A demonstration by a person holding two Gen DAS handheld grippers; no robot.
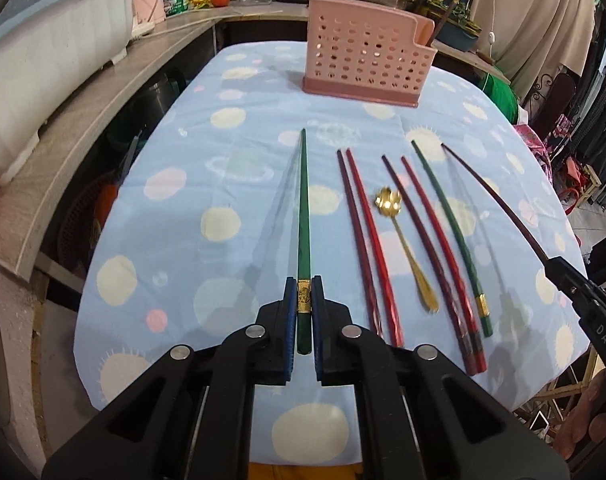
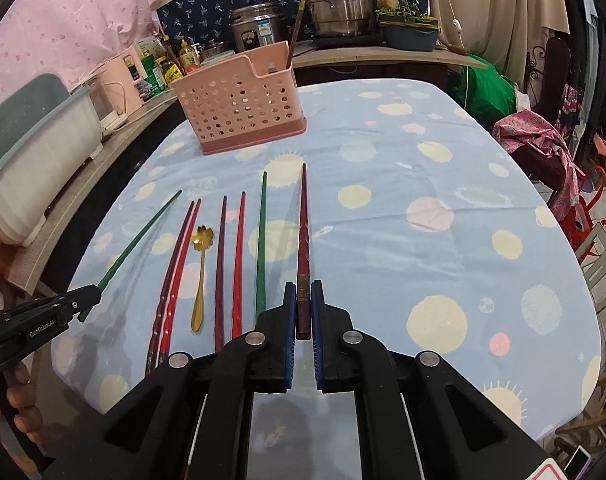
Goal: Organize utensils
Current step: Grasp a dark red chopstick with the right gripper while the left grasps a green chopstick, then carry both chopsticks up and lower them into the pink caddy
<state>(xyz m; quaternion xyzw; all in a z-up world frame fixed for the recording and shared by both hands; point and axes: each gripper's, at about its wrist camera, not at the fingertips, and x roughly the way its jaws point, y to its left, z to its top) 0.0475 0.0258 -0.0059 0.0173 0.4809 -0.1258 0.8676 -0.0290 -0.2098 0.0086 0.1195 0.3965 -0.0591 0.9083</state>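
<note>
Left gripper (image 1: 304, 300) fingers clamp green chopstick (image 1: 303, 216) at its gold band; right gripper (image 2: 303, 304) fingers clamp dark red chopstick (image 2: 303, 240). Both sticks raised off tabletop (image 2: 383, 200). Tip each downward before lowering into pink utensil holder (image 1: 363, 60).

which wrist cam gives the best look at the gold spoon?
Left wrist. The gold spoon lies near frame centre among the chopsticks, with the flower-shaped bowl and full handle sharp and unobstructed. Right wrist also shows the whole spoon, but smaller, off to the left and more distorted by the fisheye.
</note>
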